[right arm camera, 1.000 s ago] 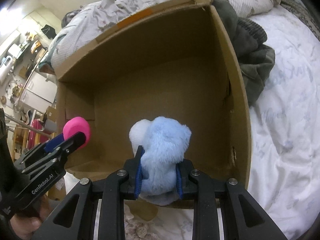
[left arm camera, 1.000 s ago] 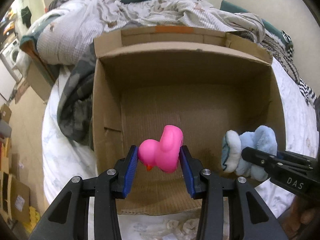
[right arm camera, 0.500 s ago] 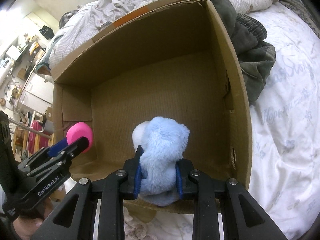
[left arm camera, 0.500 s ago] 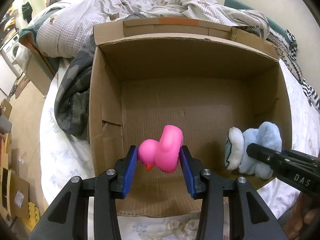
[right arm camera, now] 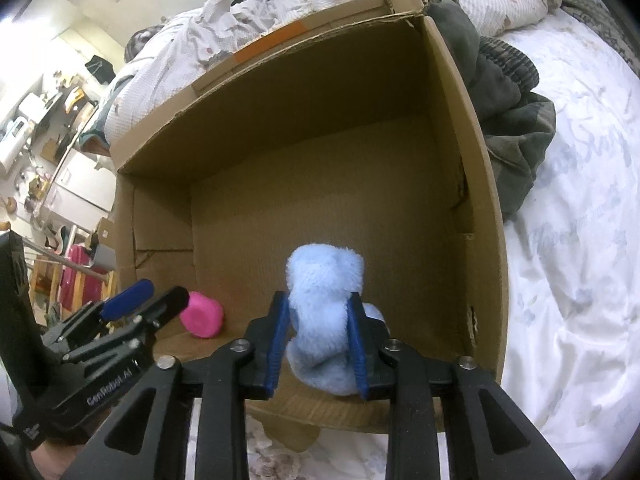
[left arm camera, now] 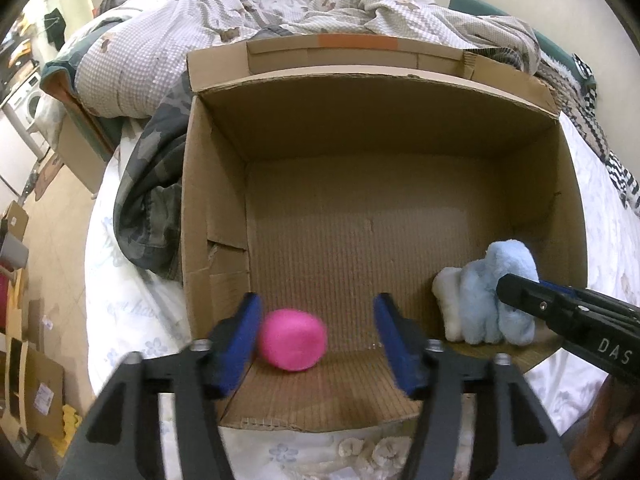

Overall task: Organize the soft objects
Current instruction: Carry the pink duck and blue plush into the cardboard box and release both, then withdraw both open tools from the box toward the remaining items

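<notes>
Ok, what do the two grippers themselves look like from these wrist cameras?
Both are black plastic frames with silver screws and blue finger pads. The left gripper carries white "GenRobot.AI" lettering on its side, seen from the right wrist. The right gripper shows white "DAS" lettering from the left wrist. No cables or sleeves show.

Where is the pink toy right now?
The pink toy lies inside the cardboard box, near its front-left corner, between the open left gripper fingers.

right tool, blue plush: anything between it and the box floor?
Nothing visible. The blue plush is clamped in the right tool, inside the cardboard box, with bare floor beyond. The pink toy lies apart to its left, under the open left tool.
</notes>
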`<state>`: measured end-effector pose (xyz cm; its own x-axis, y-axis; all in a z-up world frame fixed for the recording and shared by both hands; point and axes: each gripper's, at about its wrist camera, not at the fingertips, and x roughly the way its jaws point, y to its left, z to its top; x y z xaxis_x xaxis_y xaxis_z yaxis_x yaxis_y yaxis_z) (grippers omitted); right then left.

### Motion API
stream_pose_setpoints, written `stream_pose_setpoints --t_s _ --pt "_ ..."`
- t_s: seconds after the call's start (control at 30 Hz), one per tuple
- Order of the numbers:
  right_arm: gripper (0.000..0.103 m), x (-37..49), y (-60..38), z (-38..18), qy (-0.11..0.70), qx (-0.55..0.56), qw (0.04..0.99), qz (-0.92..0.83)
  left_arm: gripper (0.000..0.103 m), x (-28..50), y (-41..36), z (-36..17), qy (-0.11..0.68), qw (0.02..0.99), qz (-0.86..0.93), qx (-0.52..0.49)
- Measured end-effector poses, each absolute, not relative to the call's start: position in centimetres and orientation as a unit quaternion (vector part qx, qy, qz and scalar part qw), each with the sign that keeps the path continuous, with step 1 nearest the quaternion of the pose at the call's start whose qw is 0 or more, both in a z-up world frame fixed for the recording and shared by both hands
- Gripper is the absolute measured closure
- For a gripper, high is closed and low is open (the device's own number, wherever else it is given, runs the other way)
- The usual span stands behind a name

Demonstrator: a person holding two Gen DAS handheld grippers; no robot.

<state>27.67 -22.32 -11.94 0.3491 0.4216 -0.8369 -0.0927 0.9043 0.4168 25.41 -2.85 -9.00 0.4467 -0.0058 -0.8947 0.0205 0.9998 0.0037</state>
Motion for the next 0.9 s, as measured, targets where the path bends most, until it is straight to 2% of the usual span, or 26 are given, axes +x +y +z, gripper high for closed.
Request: stream_pose_setpoints --t_s 0.03,0.1,0.13,0.9 --pt "0.050 27.7 -22.4 -11.9 0.545 0.154 0.808 0.160 0.040 25.4 -2.8 -9.0 0.526 0.851 -0.007 0.007" --pt "0.032 27.6 -22.5 -11.4 0.535 0.163 0.813 0.162 0.039 25.5 -2.9 -9.0 0.529 0.849 -0.007 0.008" --pt "0.028 27.5 -22.6 -11.1 0.528 0.163 0.818 0.162 0.039 25.6 -2.9 -9.1 0.531 0.847 -0.007 0.009" --pt "0.026 25.5 -23.3 -8.7 0.497 0.154 0.842 0.141 0.039 22.8 -1.2 -5.2 0.486 0.874 0.012 -0.008"
